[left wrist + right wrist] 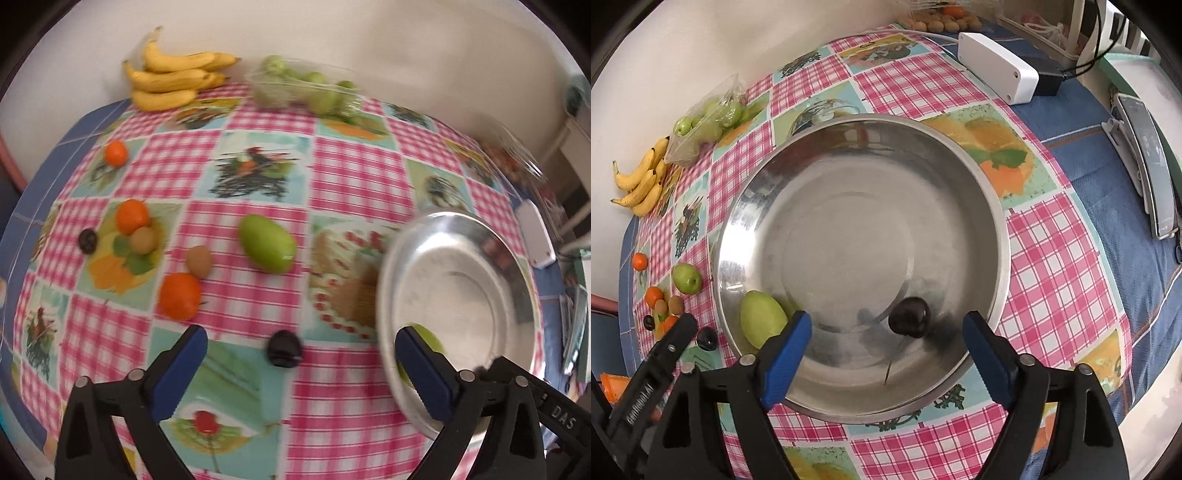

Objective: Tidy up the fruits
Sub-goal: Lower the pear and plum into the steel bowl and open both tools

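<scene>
Jaws of both grippers wide, empty

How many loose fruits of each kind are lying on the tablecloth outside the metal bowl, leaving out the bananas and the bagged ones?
Oranges: 3
Kiwis: 2
Dark plums: 2
Green fruit: 1
Total: 8

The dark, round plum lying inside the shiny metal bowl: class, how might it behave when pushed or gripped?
The dark round plum would probably roll: it is rounded and sits on the shiny metal bowl's smooth, sloping wall. Its glossy skin may slip between gripper pads. It looks small, so likely light.
</scene>
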The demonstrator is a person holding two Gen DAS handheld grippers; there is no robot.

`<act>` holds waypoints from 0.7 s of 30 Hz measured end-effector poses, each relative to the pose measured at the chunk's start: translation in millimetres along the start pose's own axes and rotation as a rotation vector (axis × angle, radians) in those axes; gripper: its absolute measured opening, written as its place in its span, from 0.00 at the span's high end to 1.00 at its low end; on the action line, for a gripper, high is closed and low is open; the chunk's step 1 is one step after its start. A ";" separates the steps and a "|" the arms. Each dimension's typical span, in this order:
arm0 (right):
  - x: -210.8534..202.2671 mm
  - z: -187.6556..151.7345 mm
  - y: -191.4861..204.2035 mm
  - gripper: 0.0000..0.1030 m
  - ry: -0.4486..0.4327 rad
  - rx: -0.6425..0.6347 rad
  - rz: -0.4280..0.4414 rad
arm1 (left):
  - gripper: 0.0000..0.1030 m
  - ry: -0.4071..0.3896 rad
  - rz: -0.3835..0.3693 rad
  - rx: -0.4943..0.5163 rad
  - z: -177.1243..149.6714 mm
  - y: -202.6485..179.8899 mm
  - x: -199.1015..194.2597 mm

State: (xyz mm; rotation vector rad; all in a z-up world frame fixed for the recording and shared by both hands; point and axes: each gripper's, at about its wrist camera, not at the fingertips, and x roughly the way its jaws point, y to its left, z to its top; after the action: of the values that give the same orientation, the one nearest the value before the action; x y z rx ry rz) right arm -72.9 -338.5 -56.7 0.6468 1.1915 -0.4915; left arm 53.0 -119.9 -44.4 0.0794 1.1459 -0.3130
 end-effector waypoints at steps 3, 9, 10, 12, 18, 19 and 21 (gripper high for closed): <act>0.1 -1.3 4.4 0.13 -0.005 -0.016 -0.014 | 0.00 0.000 0.031 -0.043 0.9 18.3 1.6; 0.8 -5.2 12.0 0.09 -0.017 -0.032 -0.016 | 0.00 -0.012 0.077 -0.093 -0.2 44.3 2.5; 0.2 -5.7 13.5 0.03 -0.025 -0.034 -0.015 | 0.00 -0.013 0.080 -0.095 -0.4 46.9 2.9; -1.1 -6.1 16.8 0.03 -0.041 -0.039 -0.016 | 0.00 -0.011 0.087 -0.094 -1.0 52.5 4.5; -7.7 -10.5 30.2 0.02 -0.108 -0.069 0.005 | 0.00 -0.004 0.089 -0.112 -2.1 65.4 5.0; -9.1 -11.6 34.0 0.02 -0.124 -0.081 0.019 | 0.00 -0.003 0.086 -0.113 -2.2 66.5 5.0; -10.9 -13.8 40.4 0.02 -0.139 -0.097 0.033 | 0.00 -0.005 0.077 -0.118 -2.5 70.2 4.5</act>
State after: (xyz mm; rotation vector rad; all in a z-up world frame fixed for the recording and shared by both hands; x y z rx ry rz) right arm -59.1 -299.6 -41.4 0.5398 1.0648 -0.4416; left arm 72.4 -53.3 -56.4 0.0182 1.1515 -0.1768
